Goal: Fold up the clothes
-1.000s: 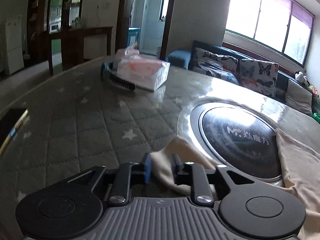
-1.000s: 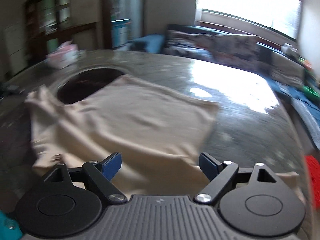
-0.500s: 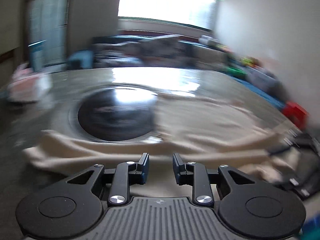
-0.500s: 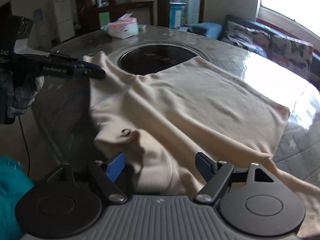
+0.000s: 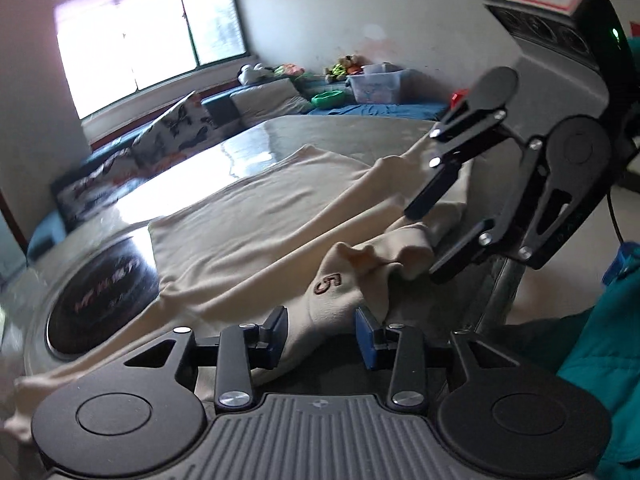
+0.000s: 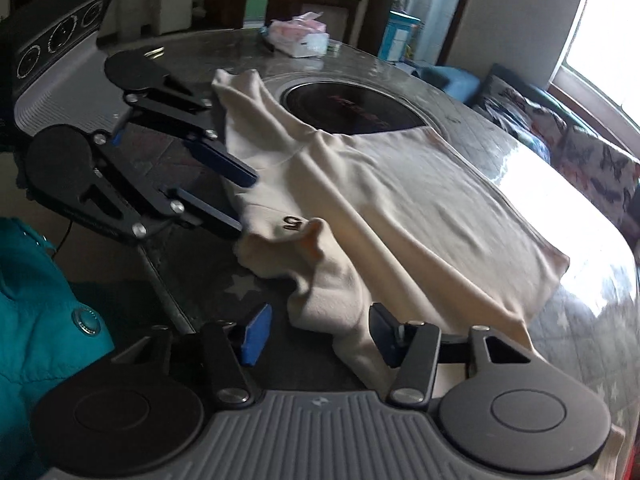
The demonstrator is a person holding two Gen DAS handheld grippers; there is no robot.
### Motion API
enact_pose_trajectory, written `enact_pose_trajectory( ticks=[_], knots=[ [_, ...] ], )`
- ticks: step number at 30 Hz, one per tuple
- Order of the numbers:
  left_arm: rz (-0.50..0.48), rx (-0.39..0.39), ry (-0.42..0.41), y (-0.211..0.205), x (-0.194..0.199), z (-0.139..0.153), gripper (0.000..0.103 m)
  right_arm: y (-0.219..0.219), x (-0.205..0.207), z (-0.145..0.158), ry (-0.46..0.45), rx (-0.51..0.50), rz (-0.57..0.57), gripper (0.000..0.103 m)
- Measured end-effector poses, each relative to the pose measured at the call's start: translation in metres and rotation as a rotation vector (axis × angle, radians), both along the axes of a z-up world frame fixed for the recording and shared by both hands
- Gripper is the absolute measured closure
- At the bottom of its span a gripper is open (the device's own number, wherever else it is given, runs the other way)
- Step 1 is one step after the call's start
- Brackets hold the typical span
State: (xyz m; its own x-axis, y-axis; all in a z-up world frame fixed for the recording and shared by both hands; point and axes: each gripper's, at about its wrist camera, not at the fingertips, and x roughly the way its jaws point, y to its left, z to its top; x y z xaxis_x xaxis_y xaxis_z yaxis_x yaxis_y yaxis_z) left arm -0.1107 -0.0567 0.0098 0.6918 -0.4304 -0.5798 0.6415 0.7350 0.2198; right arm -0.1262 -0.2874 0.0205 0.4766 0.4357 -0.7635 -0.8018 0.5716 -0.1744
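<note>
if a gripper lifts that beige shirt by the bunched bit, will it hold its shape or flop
The beige knit shirt will probably flop: it already lies in soft folds and wrinkles. It likely slides easily on the glossy glass-topped table. It looks thin, so probably light, and the rest would trail behind.

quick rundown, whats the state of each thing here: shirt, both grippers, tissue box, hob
cream shirt: part spread on the table, near end bunched, not folded
left gripper: jaws opening, cloth between them
right gripper: jaws closing, cloth between them, not yet pinched
tissue box: tissue sticking out on top
black hob: partly covered by the shirt
</note>
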Motion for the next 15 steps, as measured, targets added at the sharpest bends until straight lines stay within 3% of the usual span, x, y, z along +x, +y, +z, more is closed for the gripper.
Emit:
enact_pose_trajectory(
  ticks=[1,3,4,6,8,11,15],
  knots=[
    [-0.006,-0.003,-0.002,0.000,0.000,-0.001,0.065,0.003,-0.001,-0.001,-0.010,-0.006,0.011,0.059],
    [-0.009,-0.022,0.002,0.000,0.003,0.001,0.089,0.006,0.000,-0.004,-0.020,-0.012,0.019,0.074],
    [-0.006,-0.039,0.007,0.001,0.005,0.002,0.093,0.005,0.002,-0.004,-0.016,-0.006,0.012,0.076],
    [0.014,-0.083,0.011,0.006,0.009,0.009,0.097,0.002,0.004,-0.002,-0.011,0.018,-0.002,0.091],
    [0.033,-0.150,0.032,0.015,0.014,0.018,0.098,-0.003,0.007,0.006,-0.006,0.053,-0.017,0.096],
    [0.026,-0.227,0.060,0.028,0.016,0.031,0.098,-0.014,0.006,0.020,0.023,0.097,-0.019,0.098],
    [-0.024,-0.205,0.112,0.032,0.010,0.026,0.098,-0.019,-0.003,0.022,0.093,0.090,0.034,0.098]
  ],
)
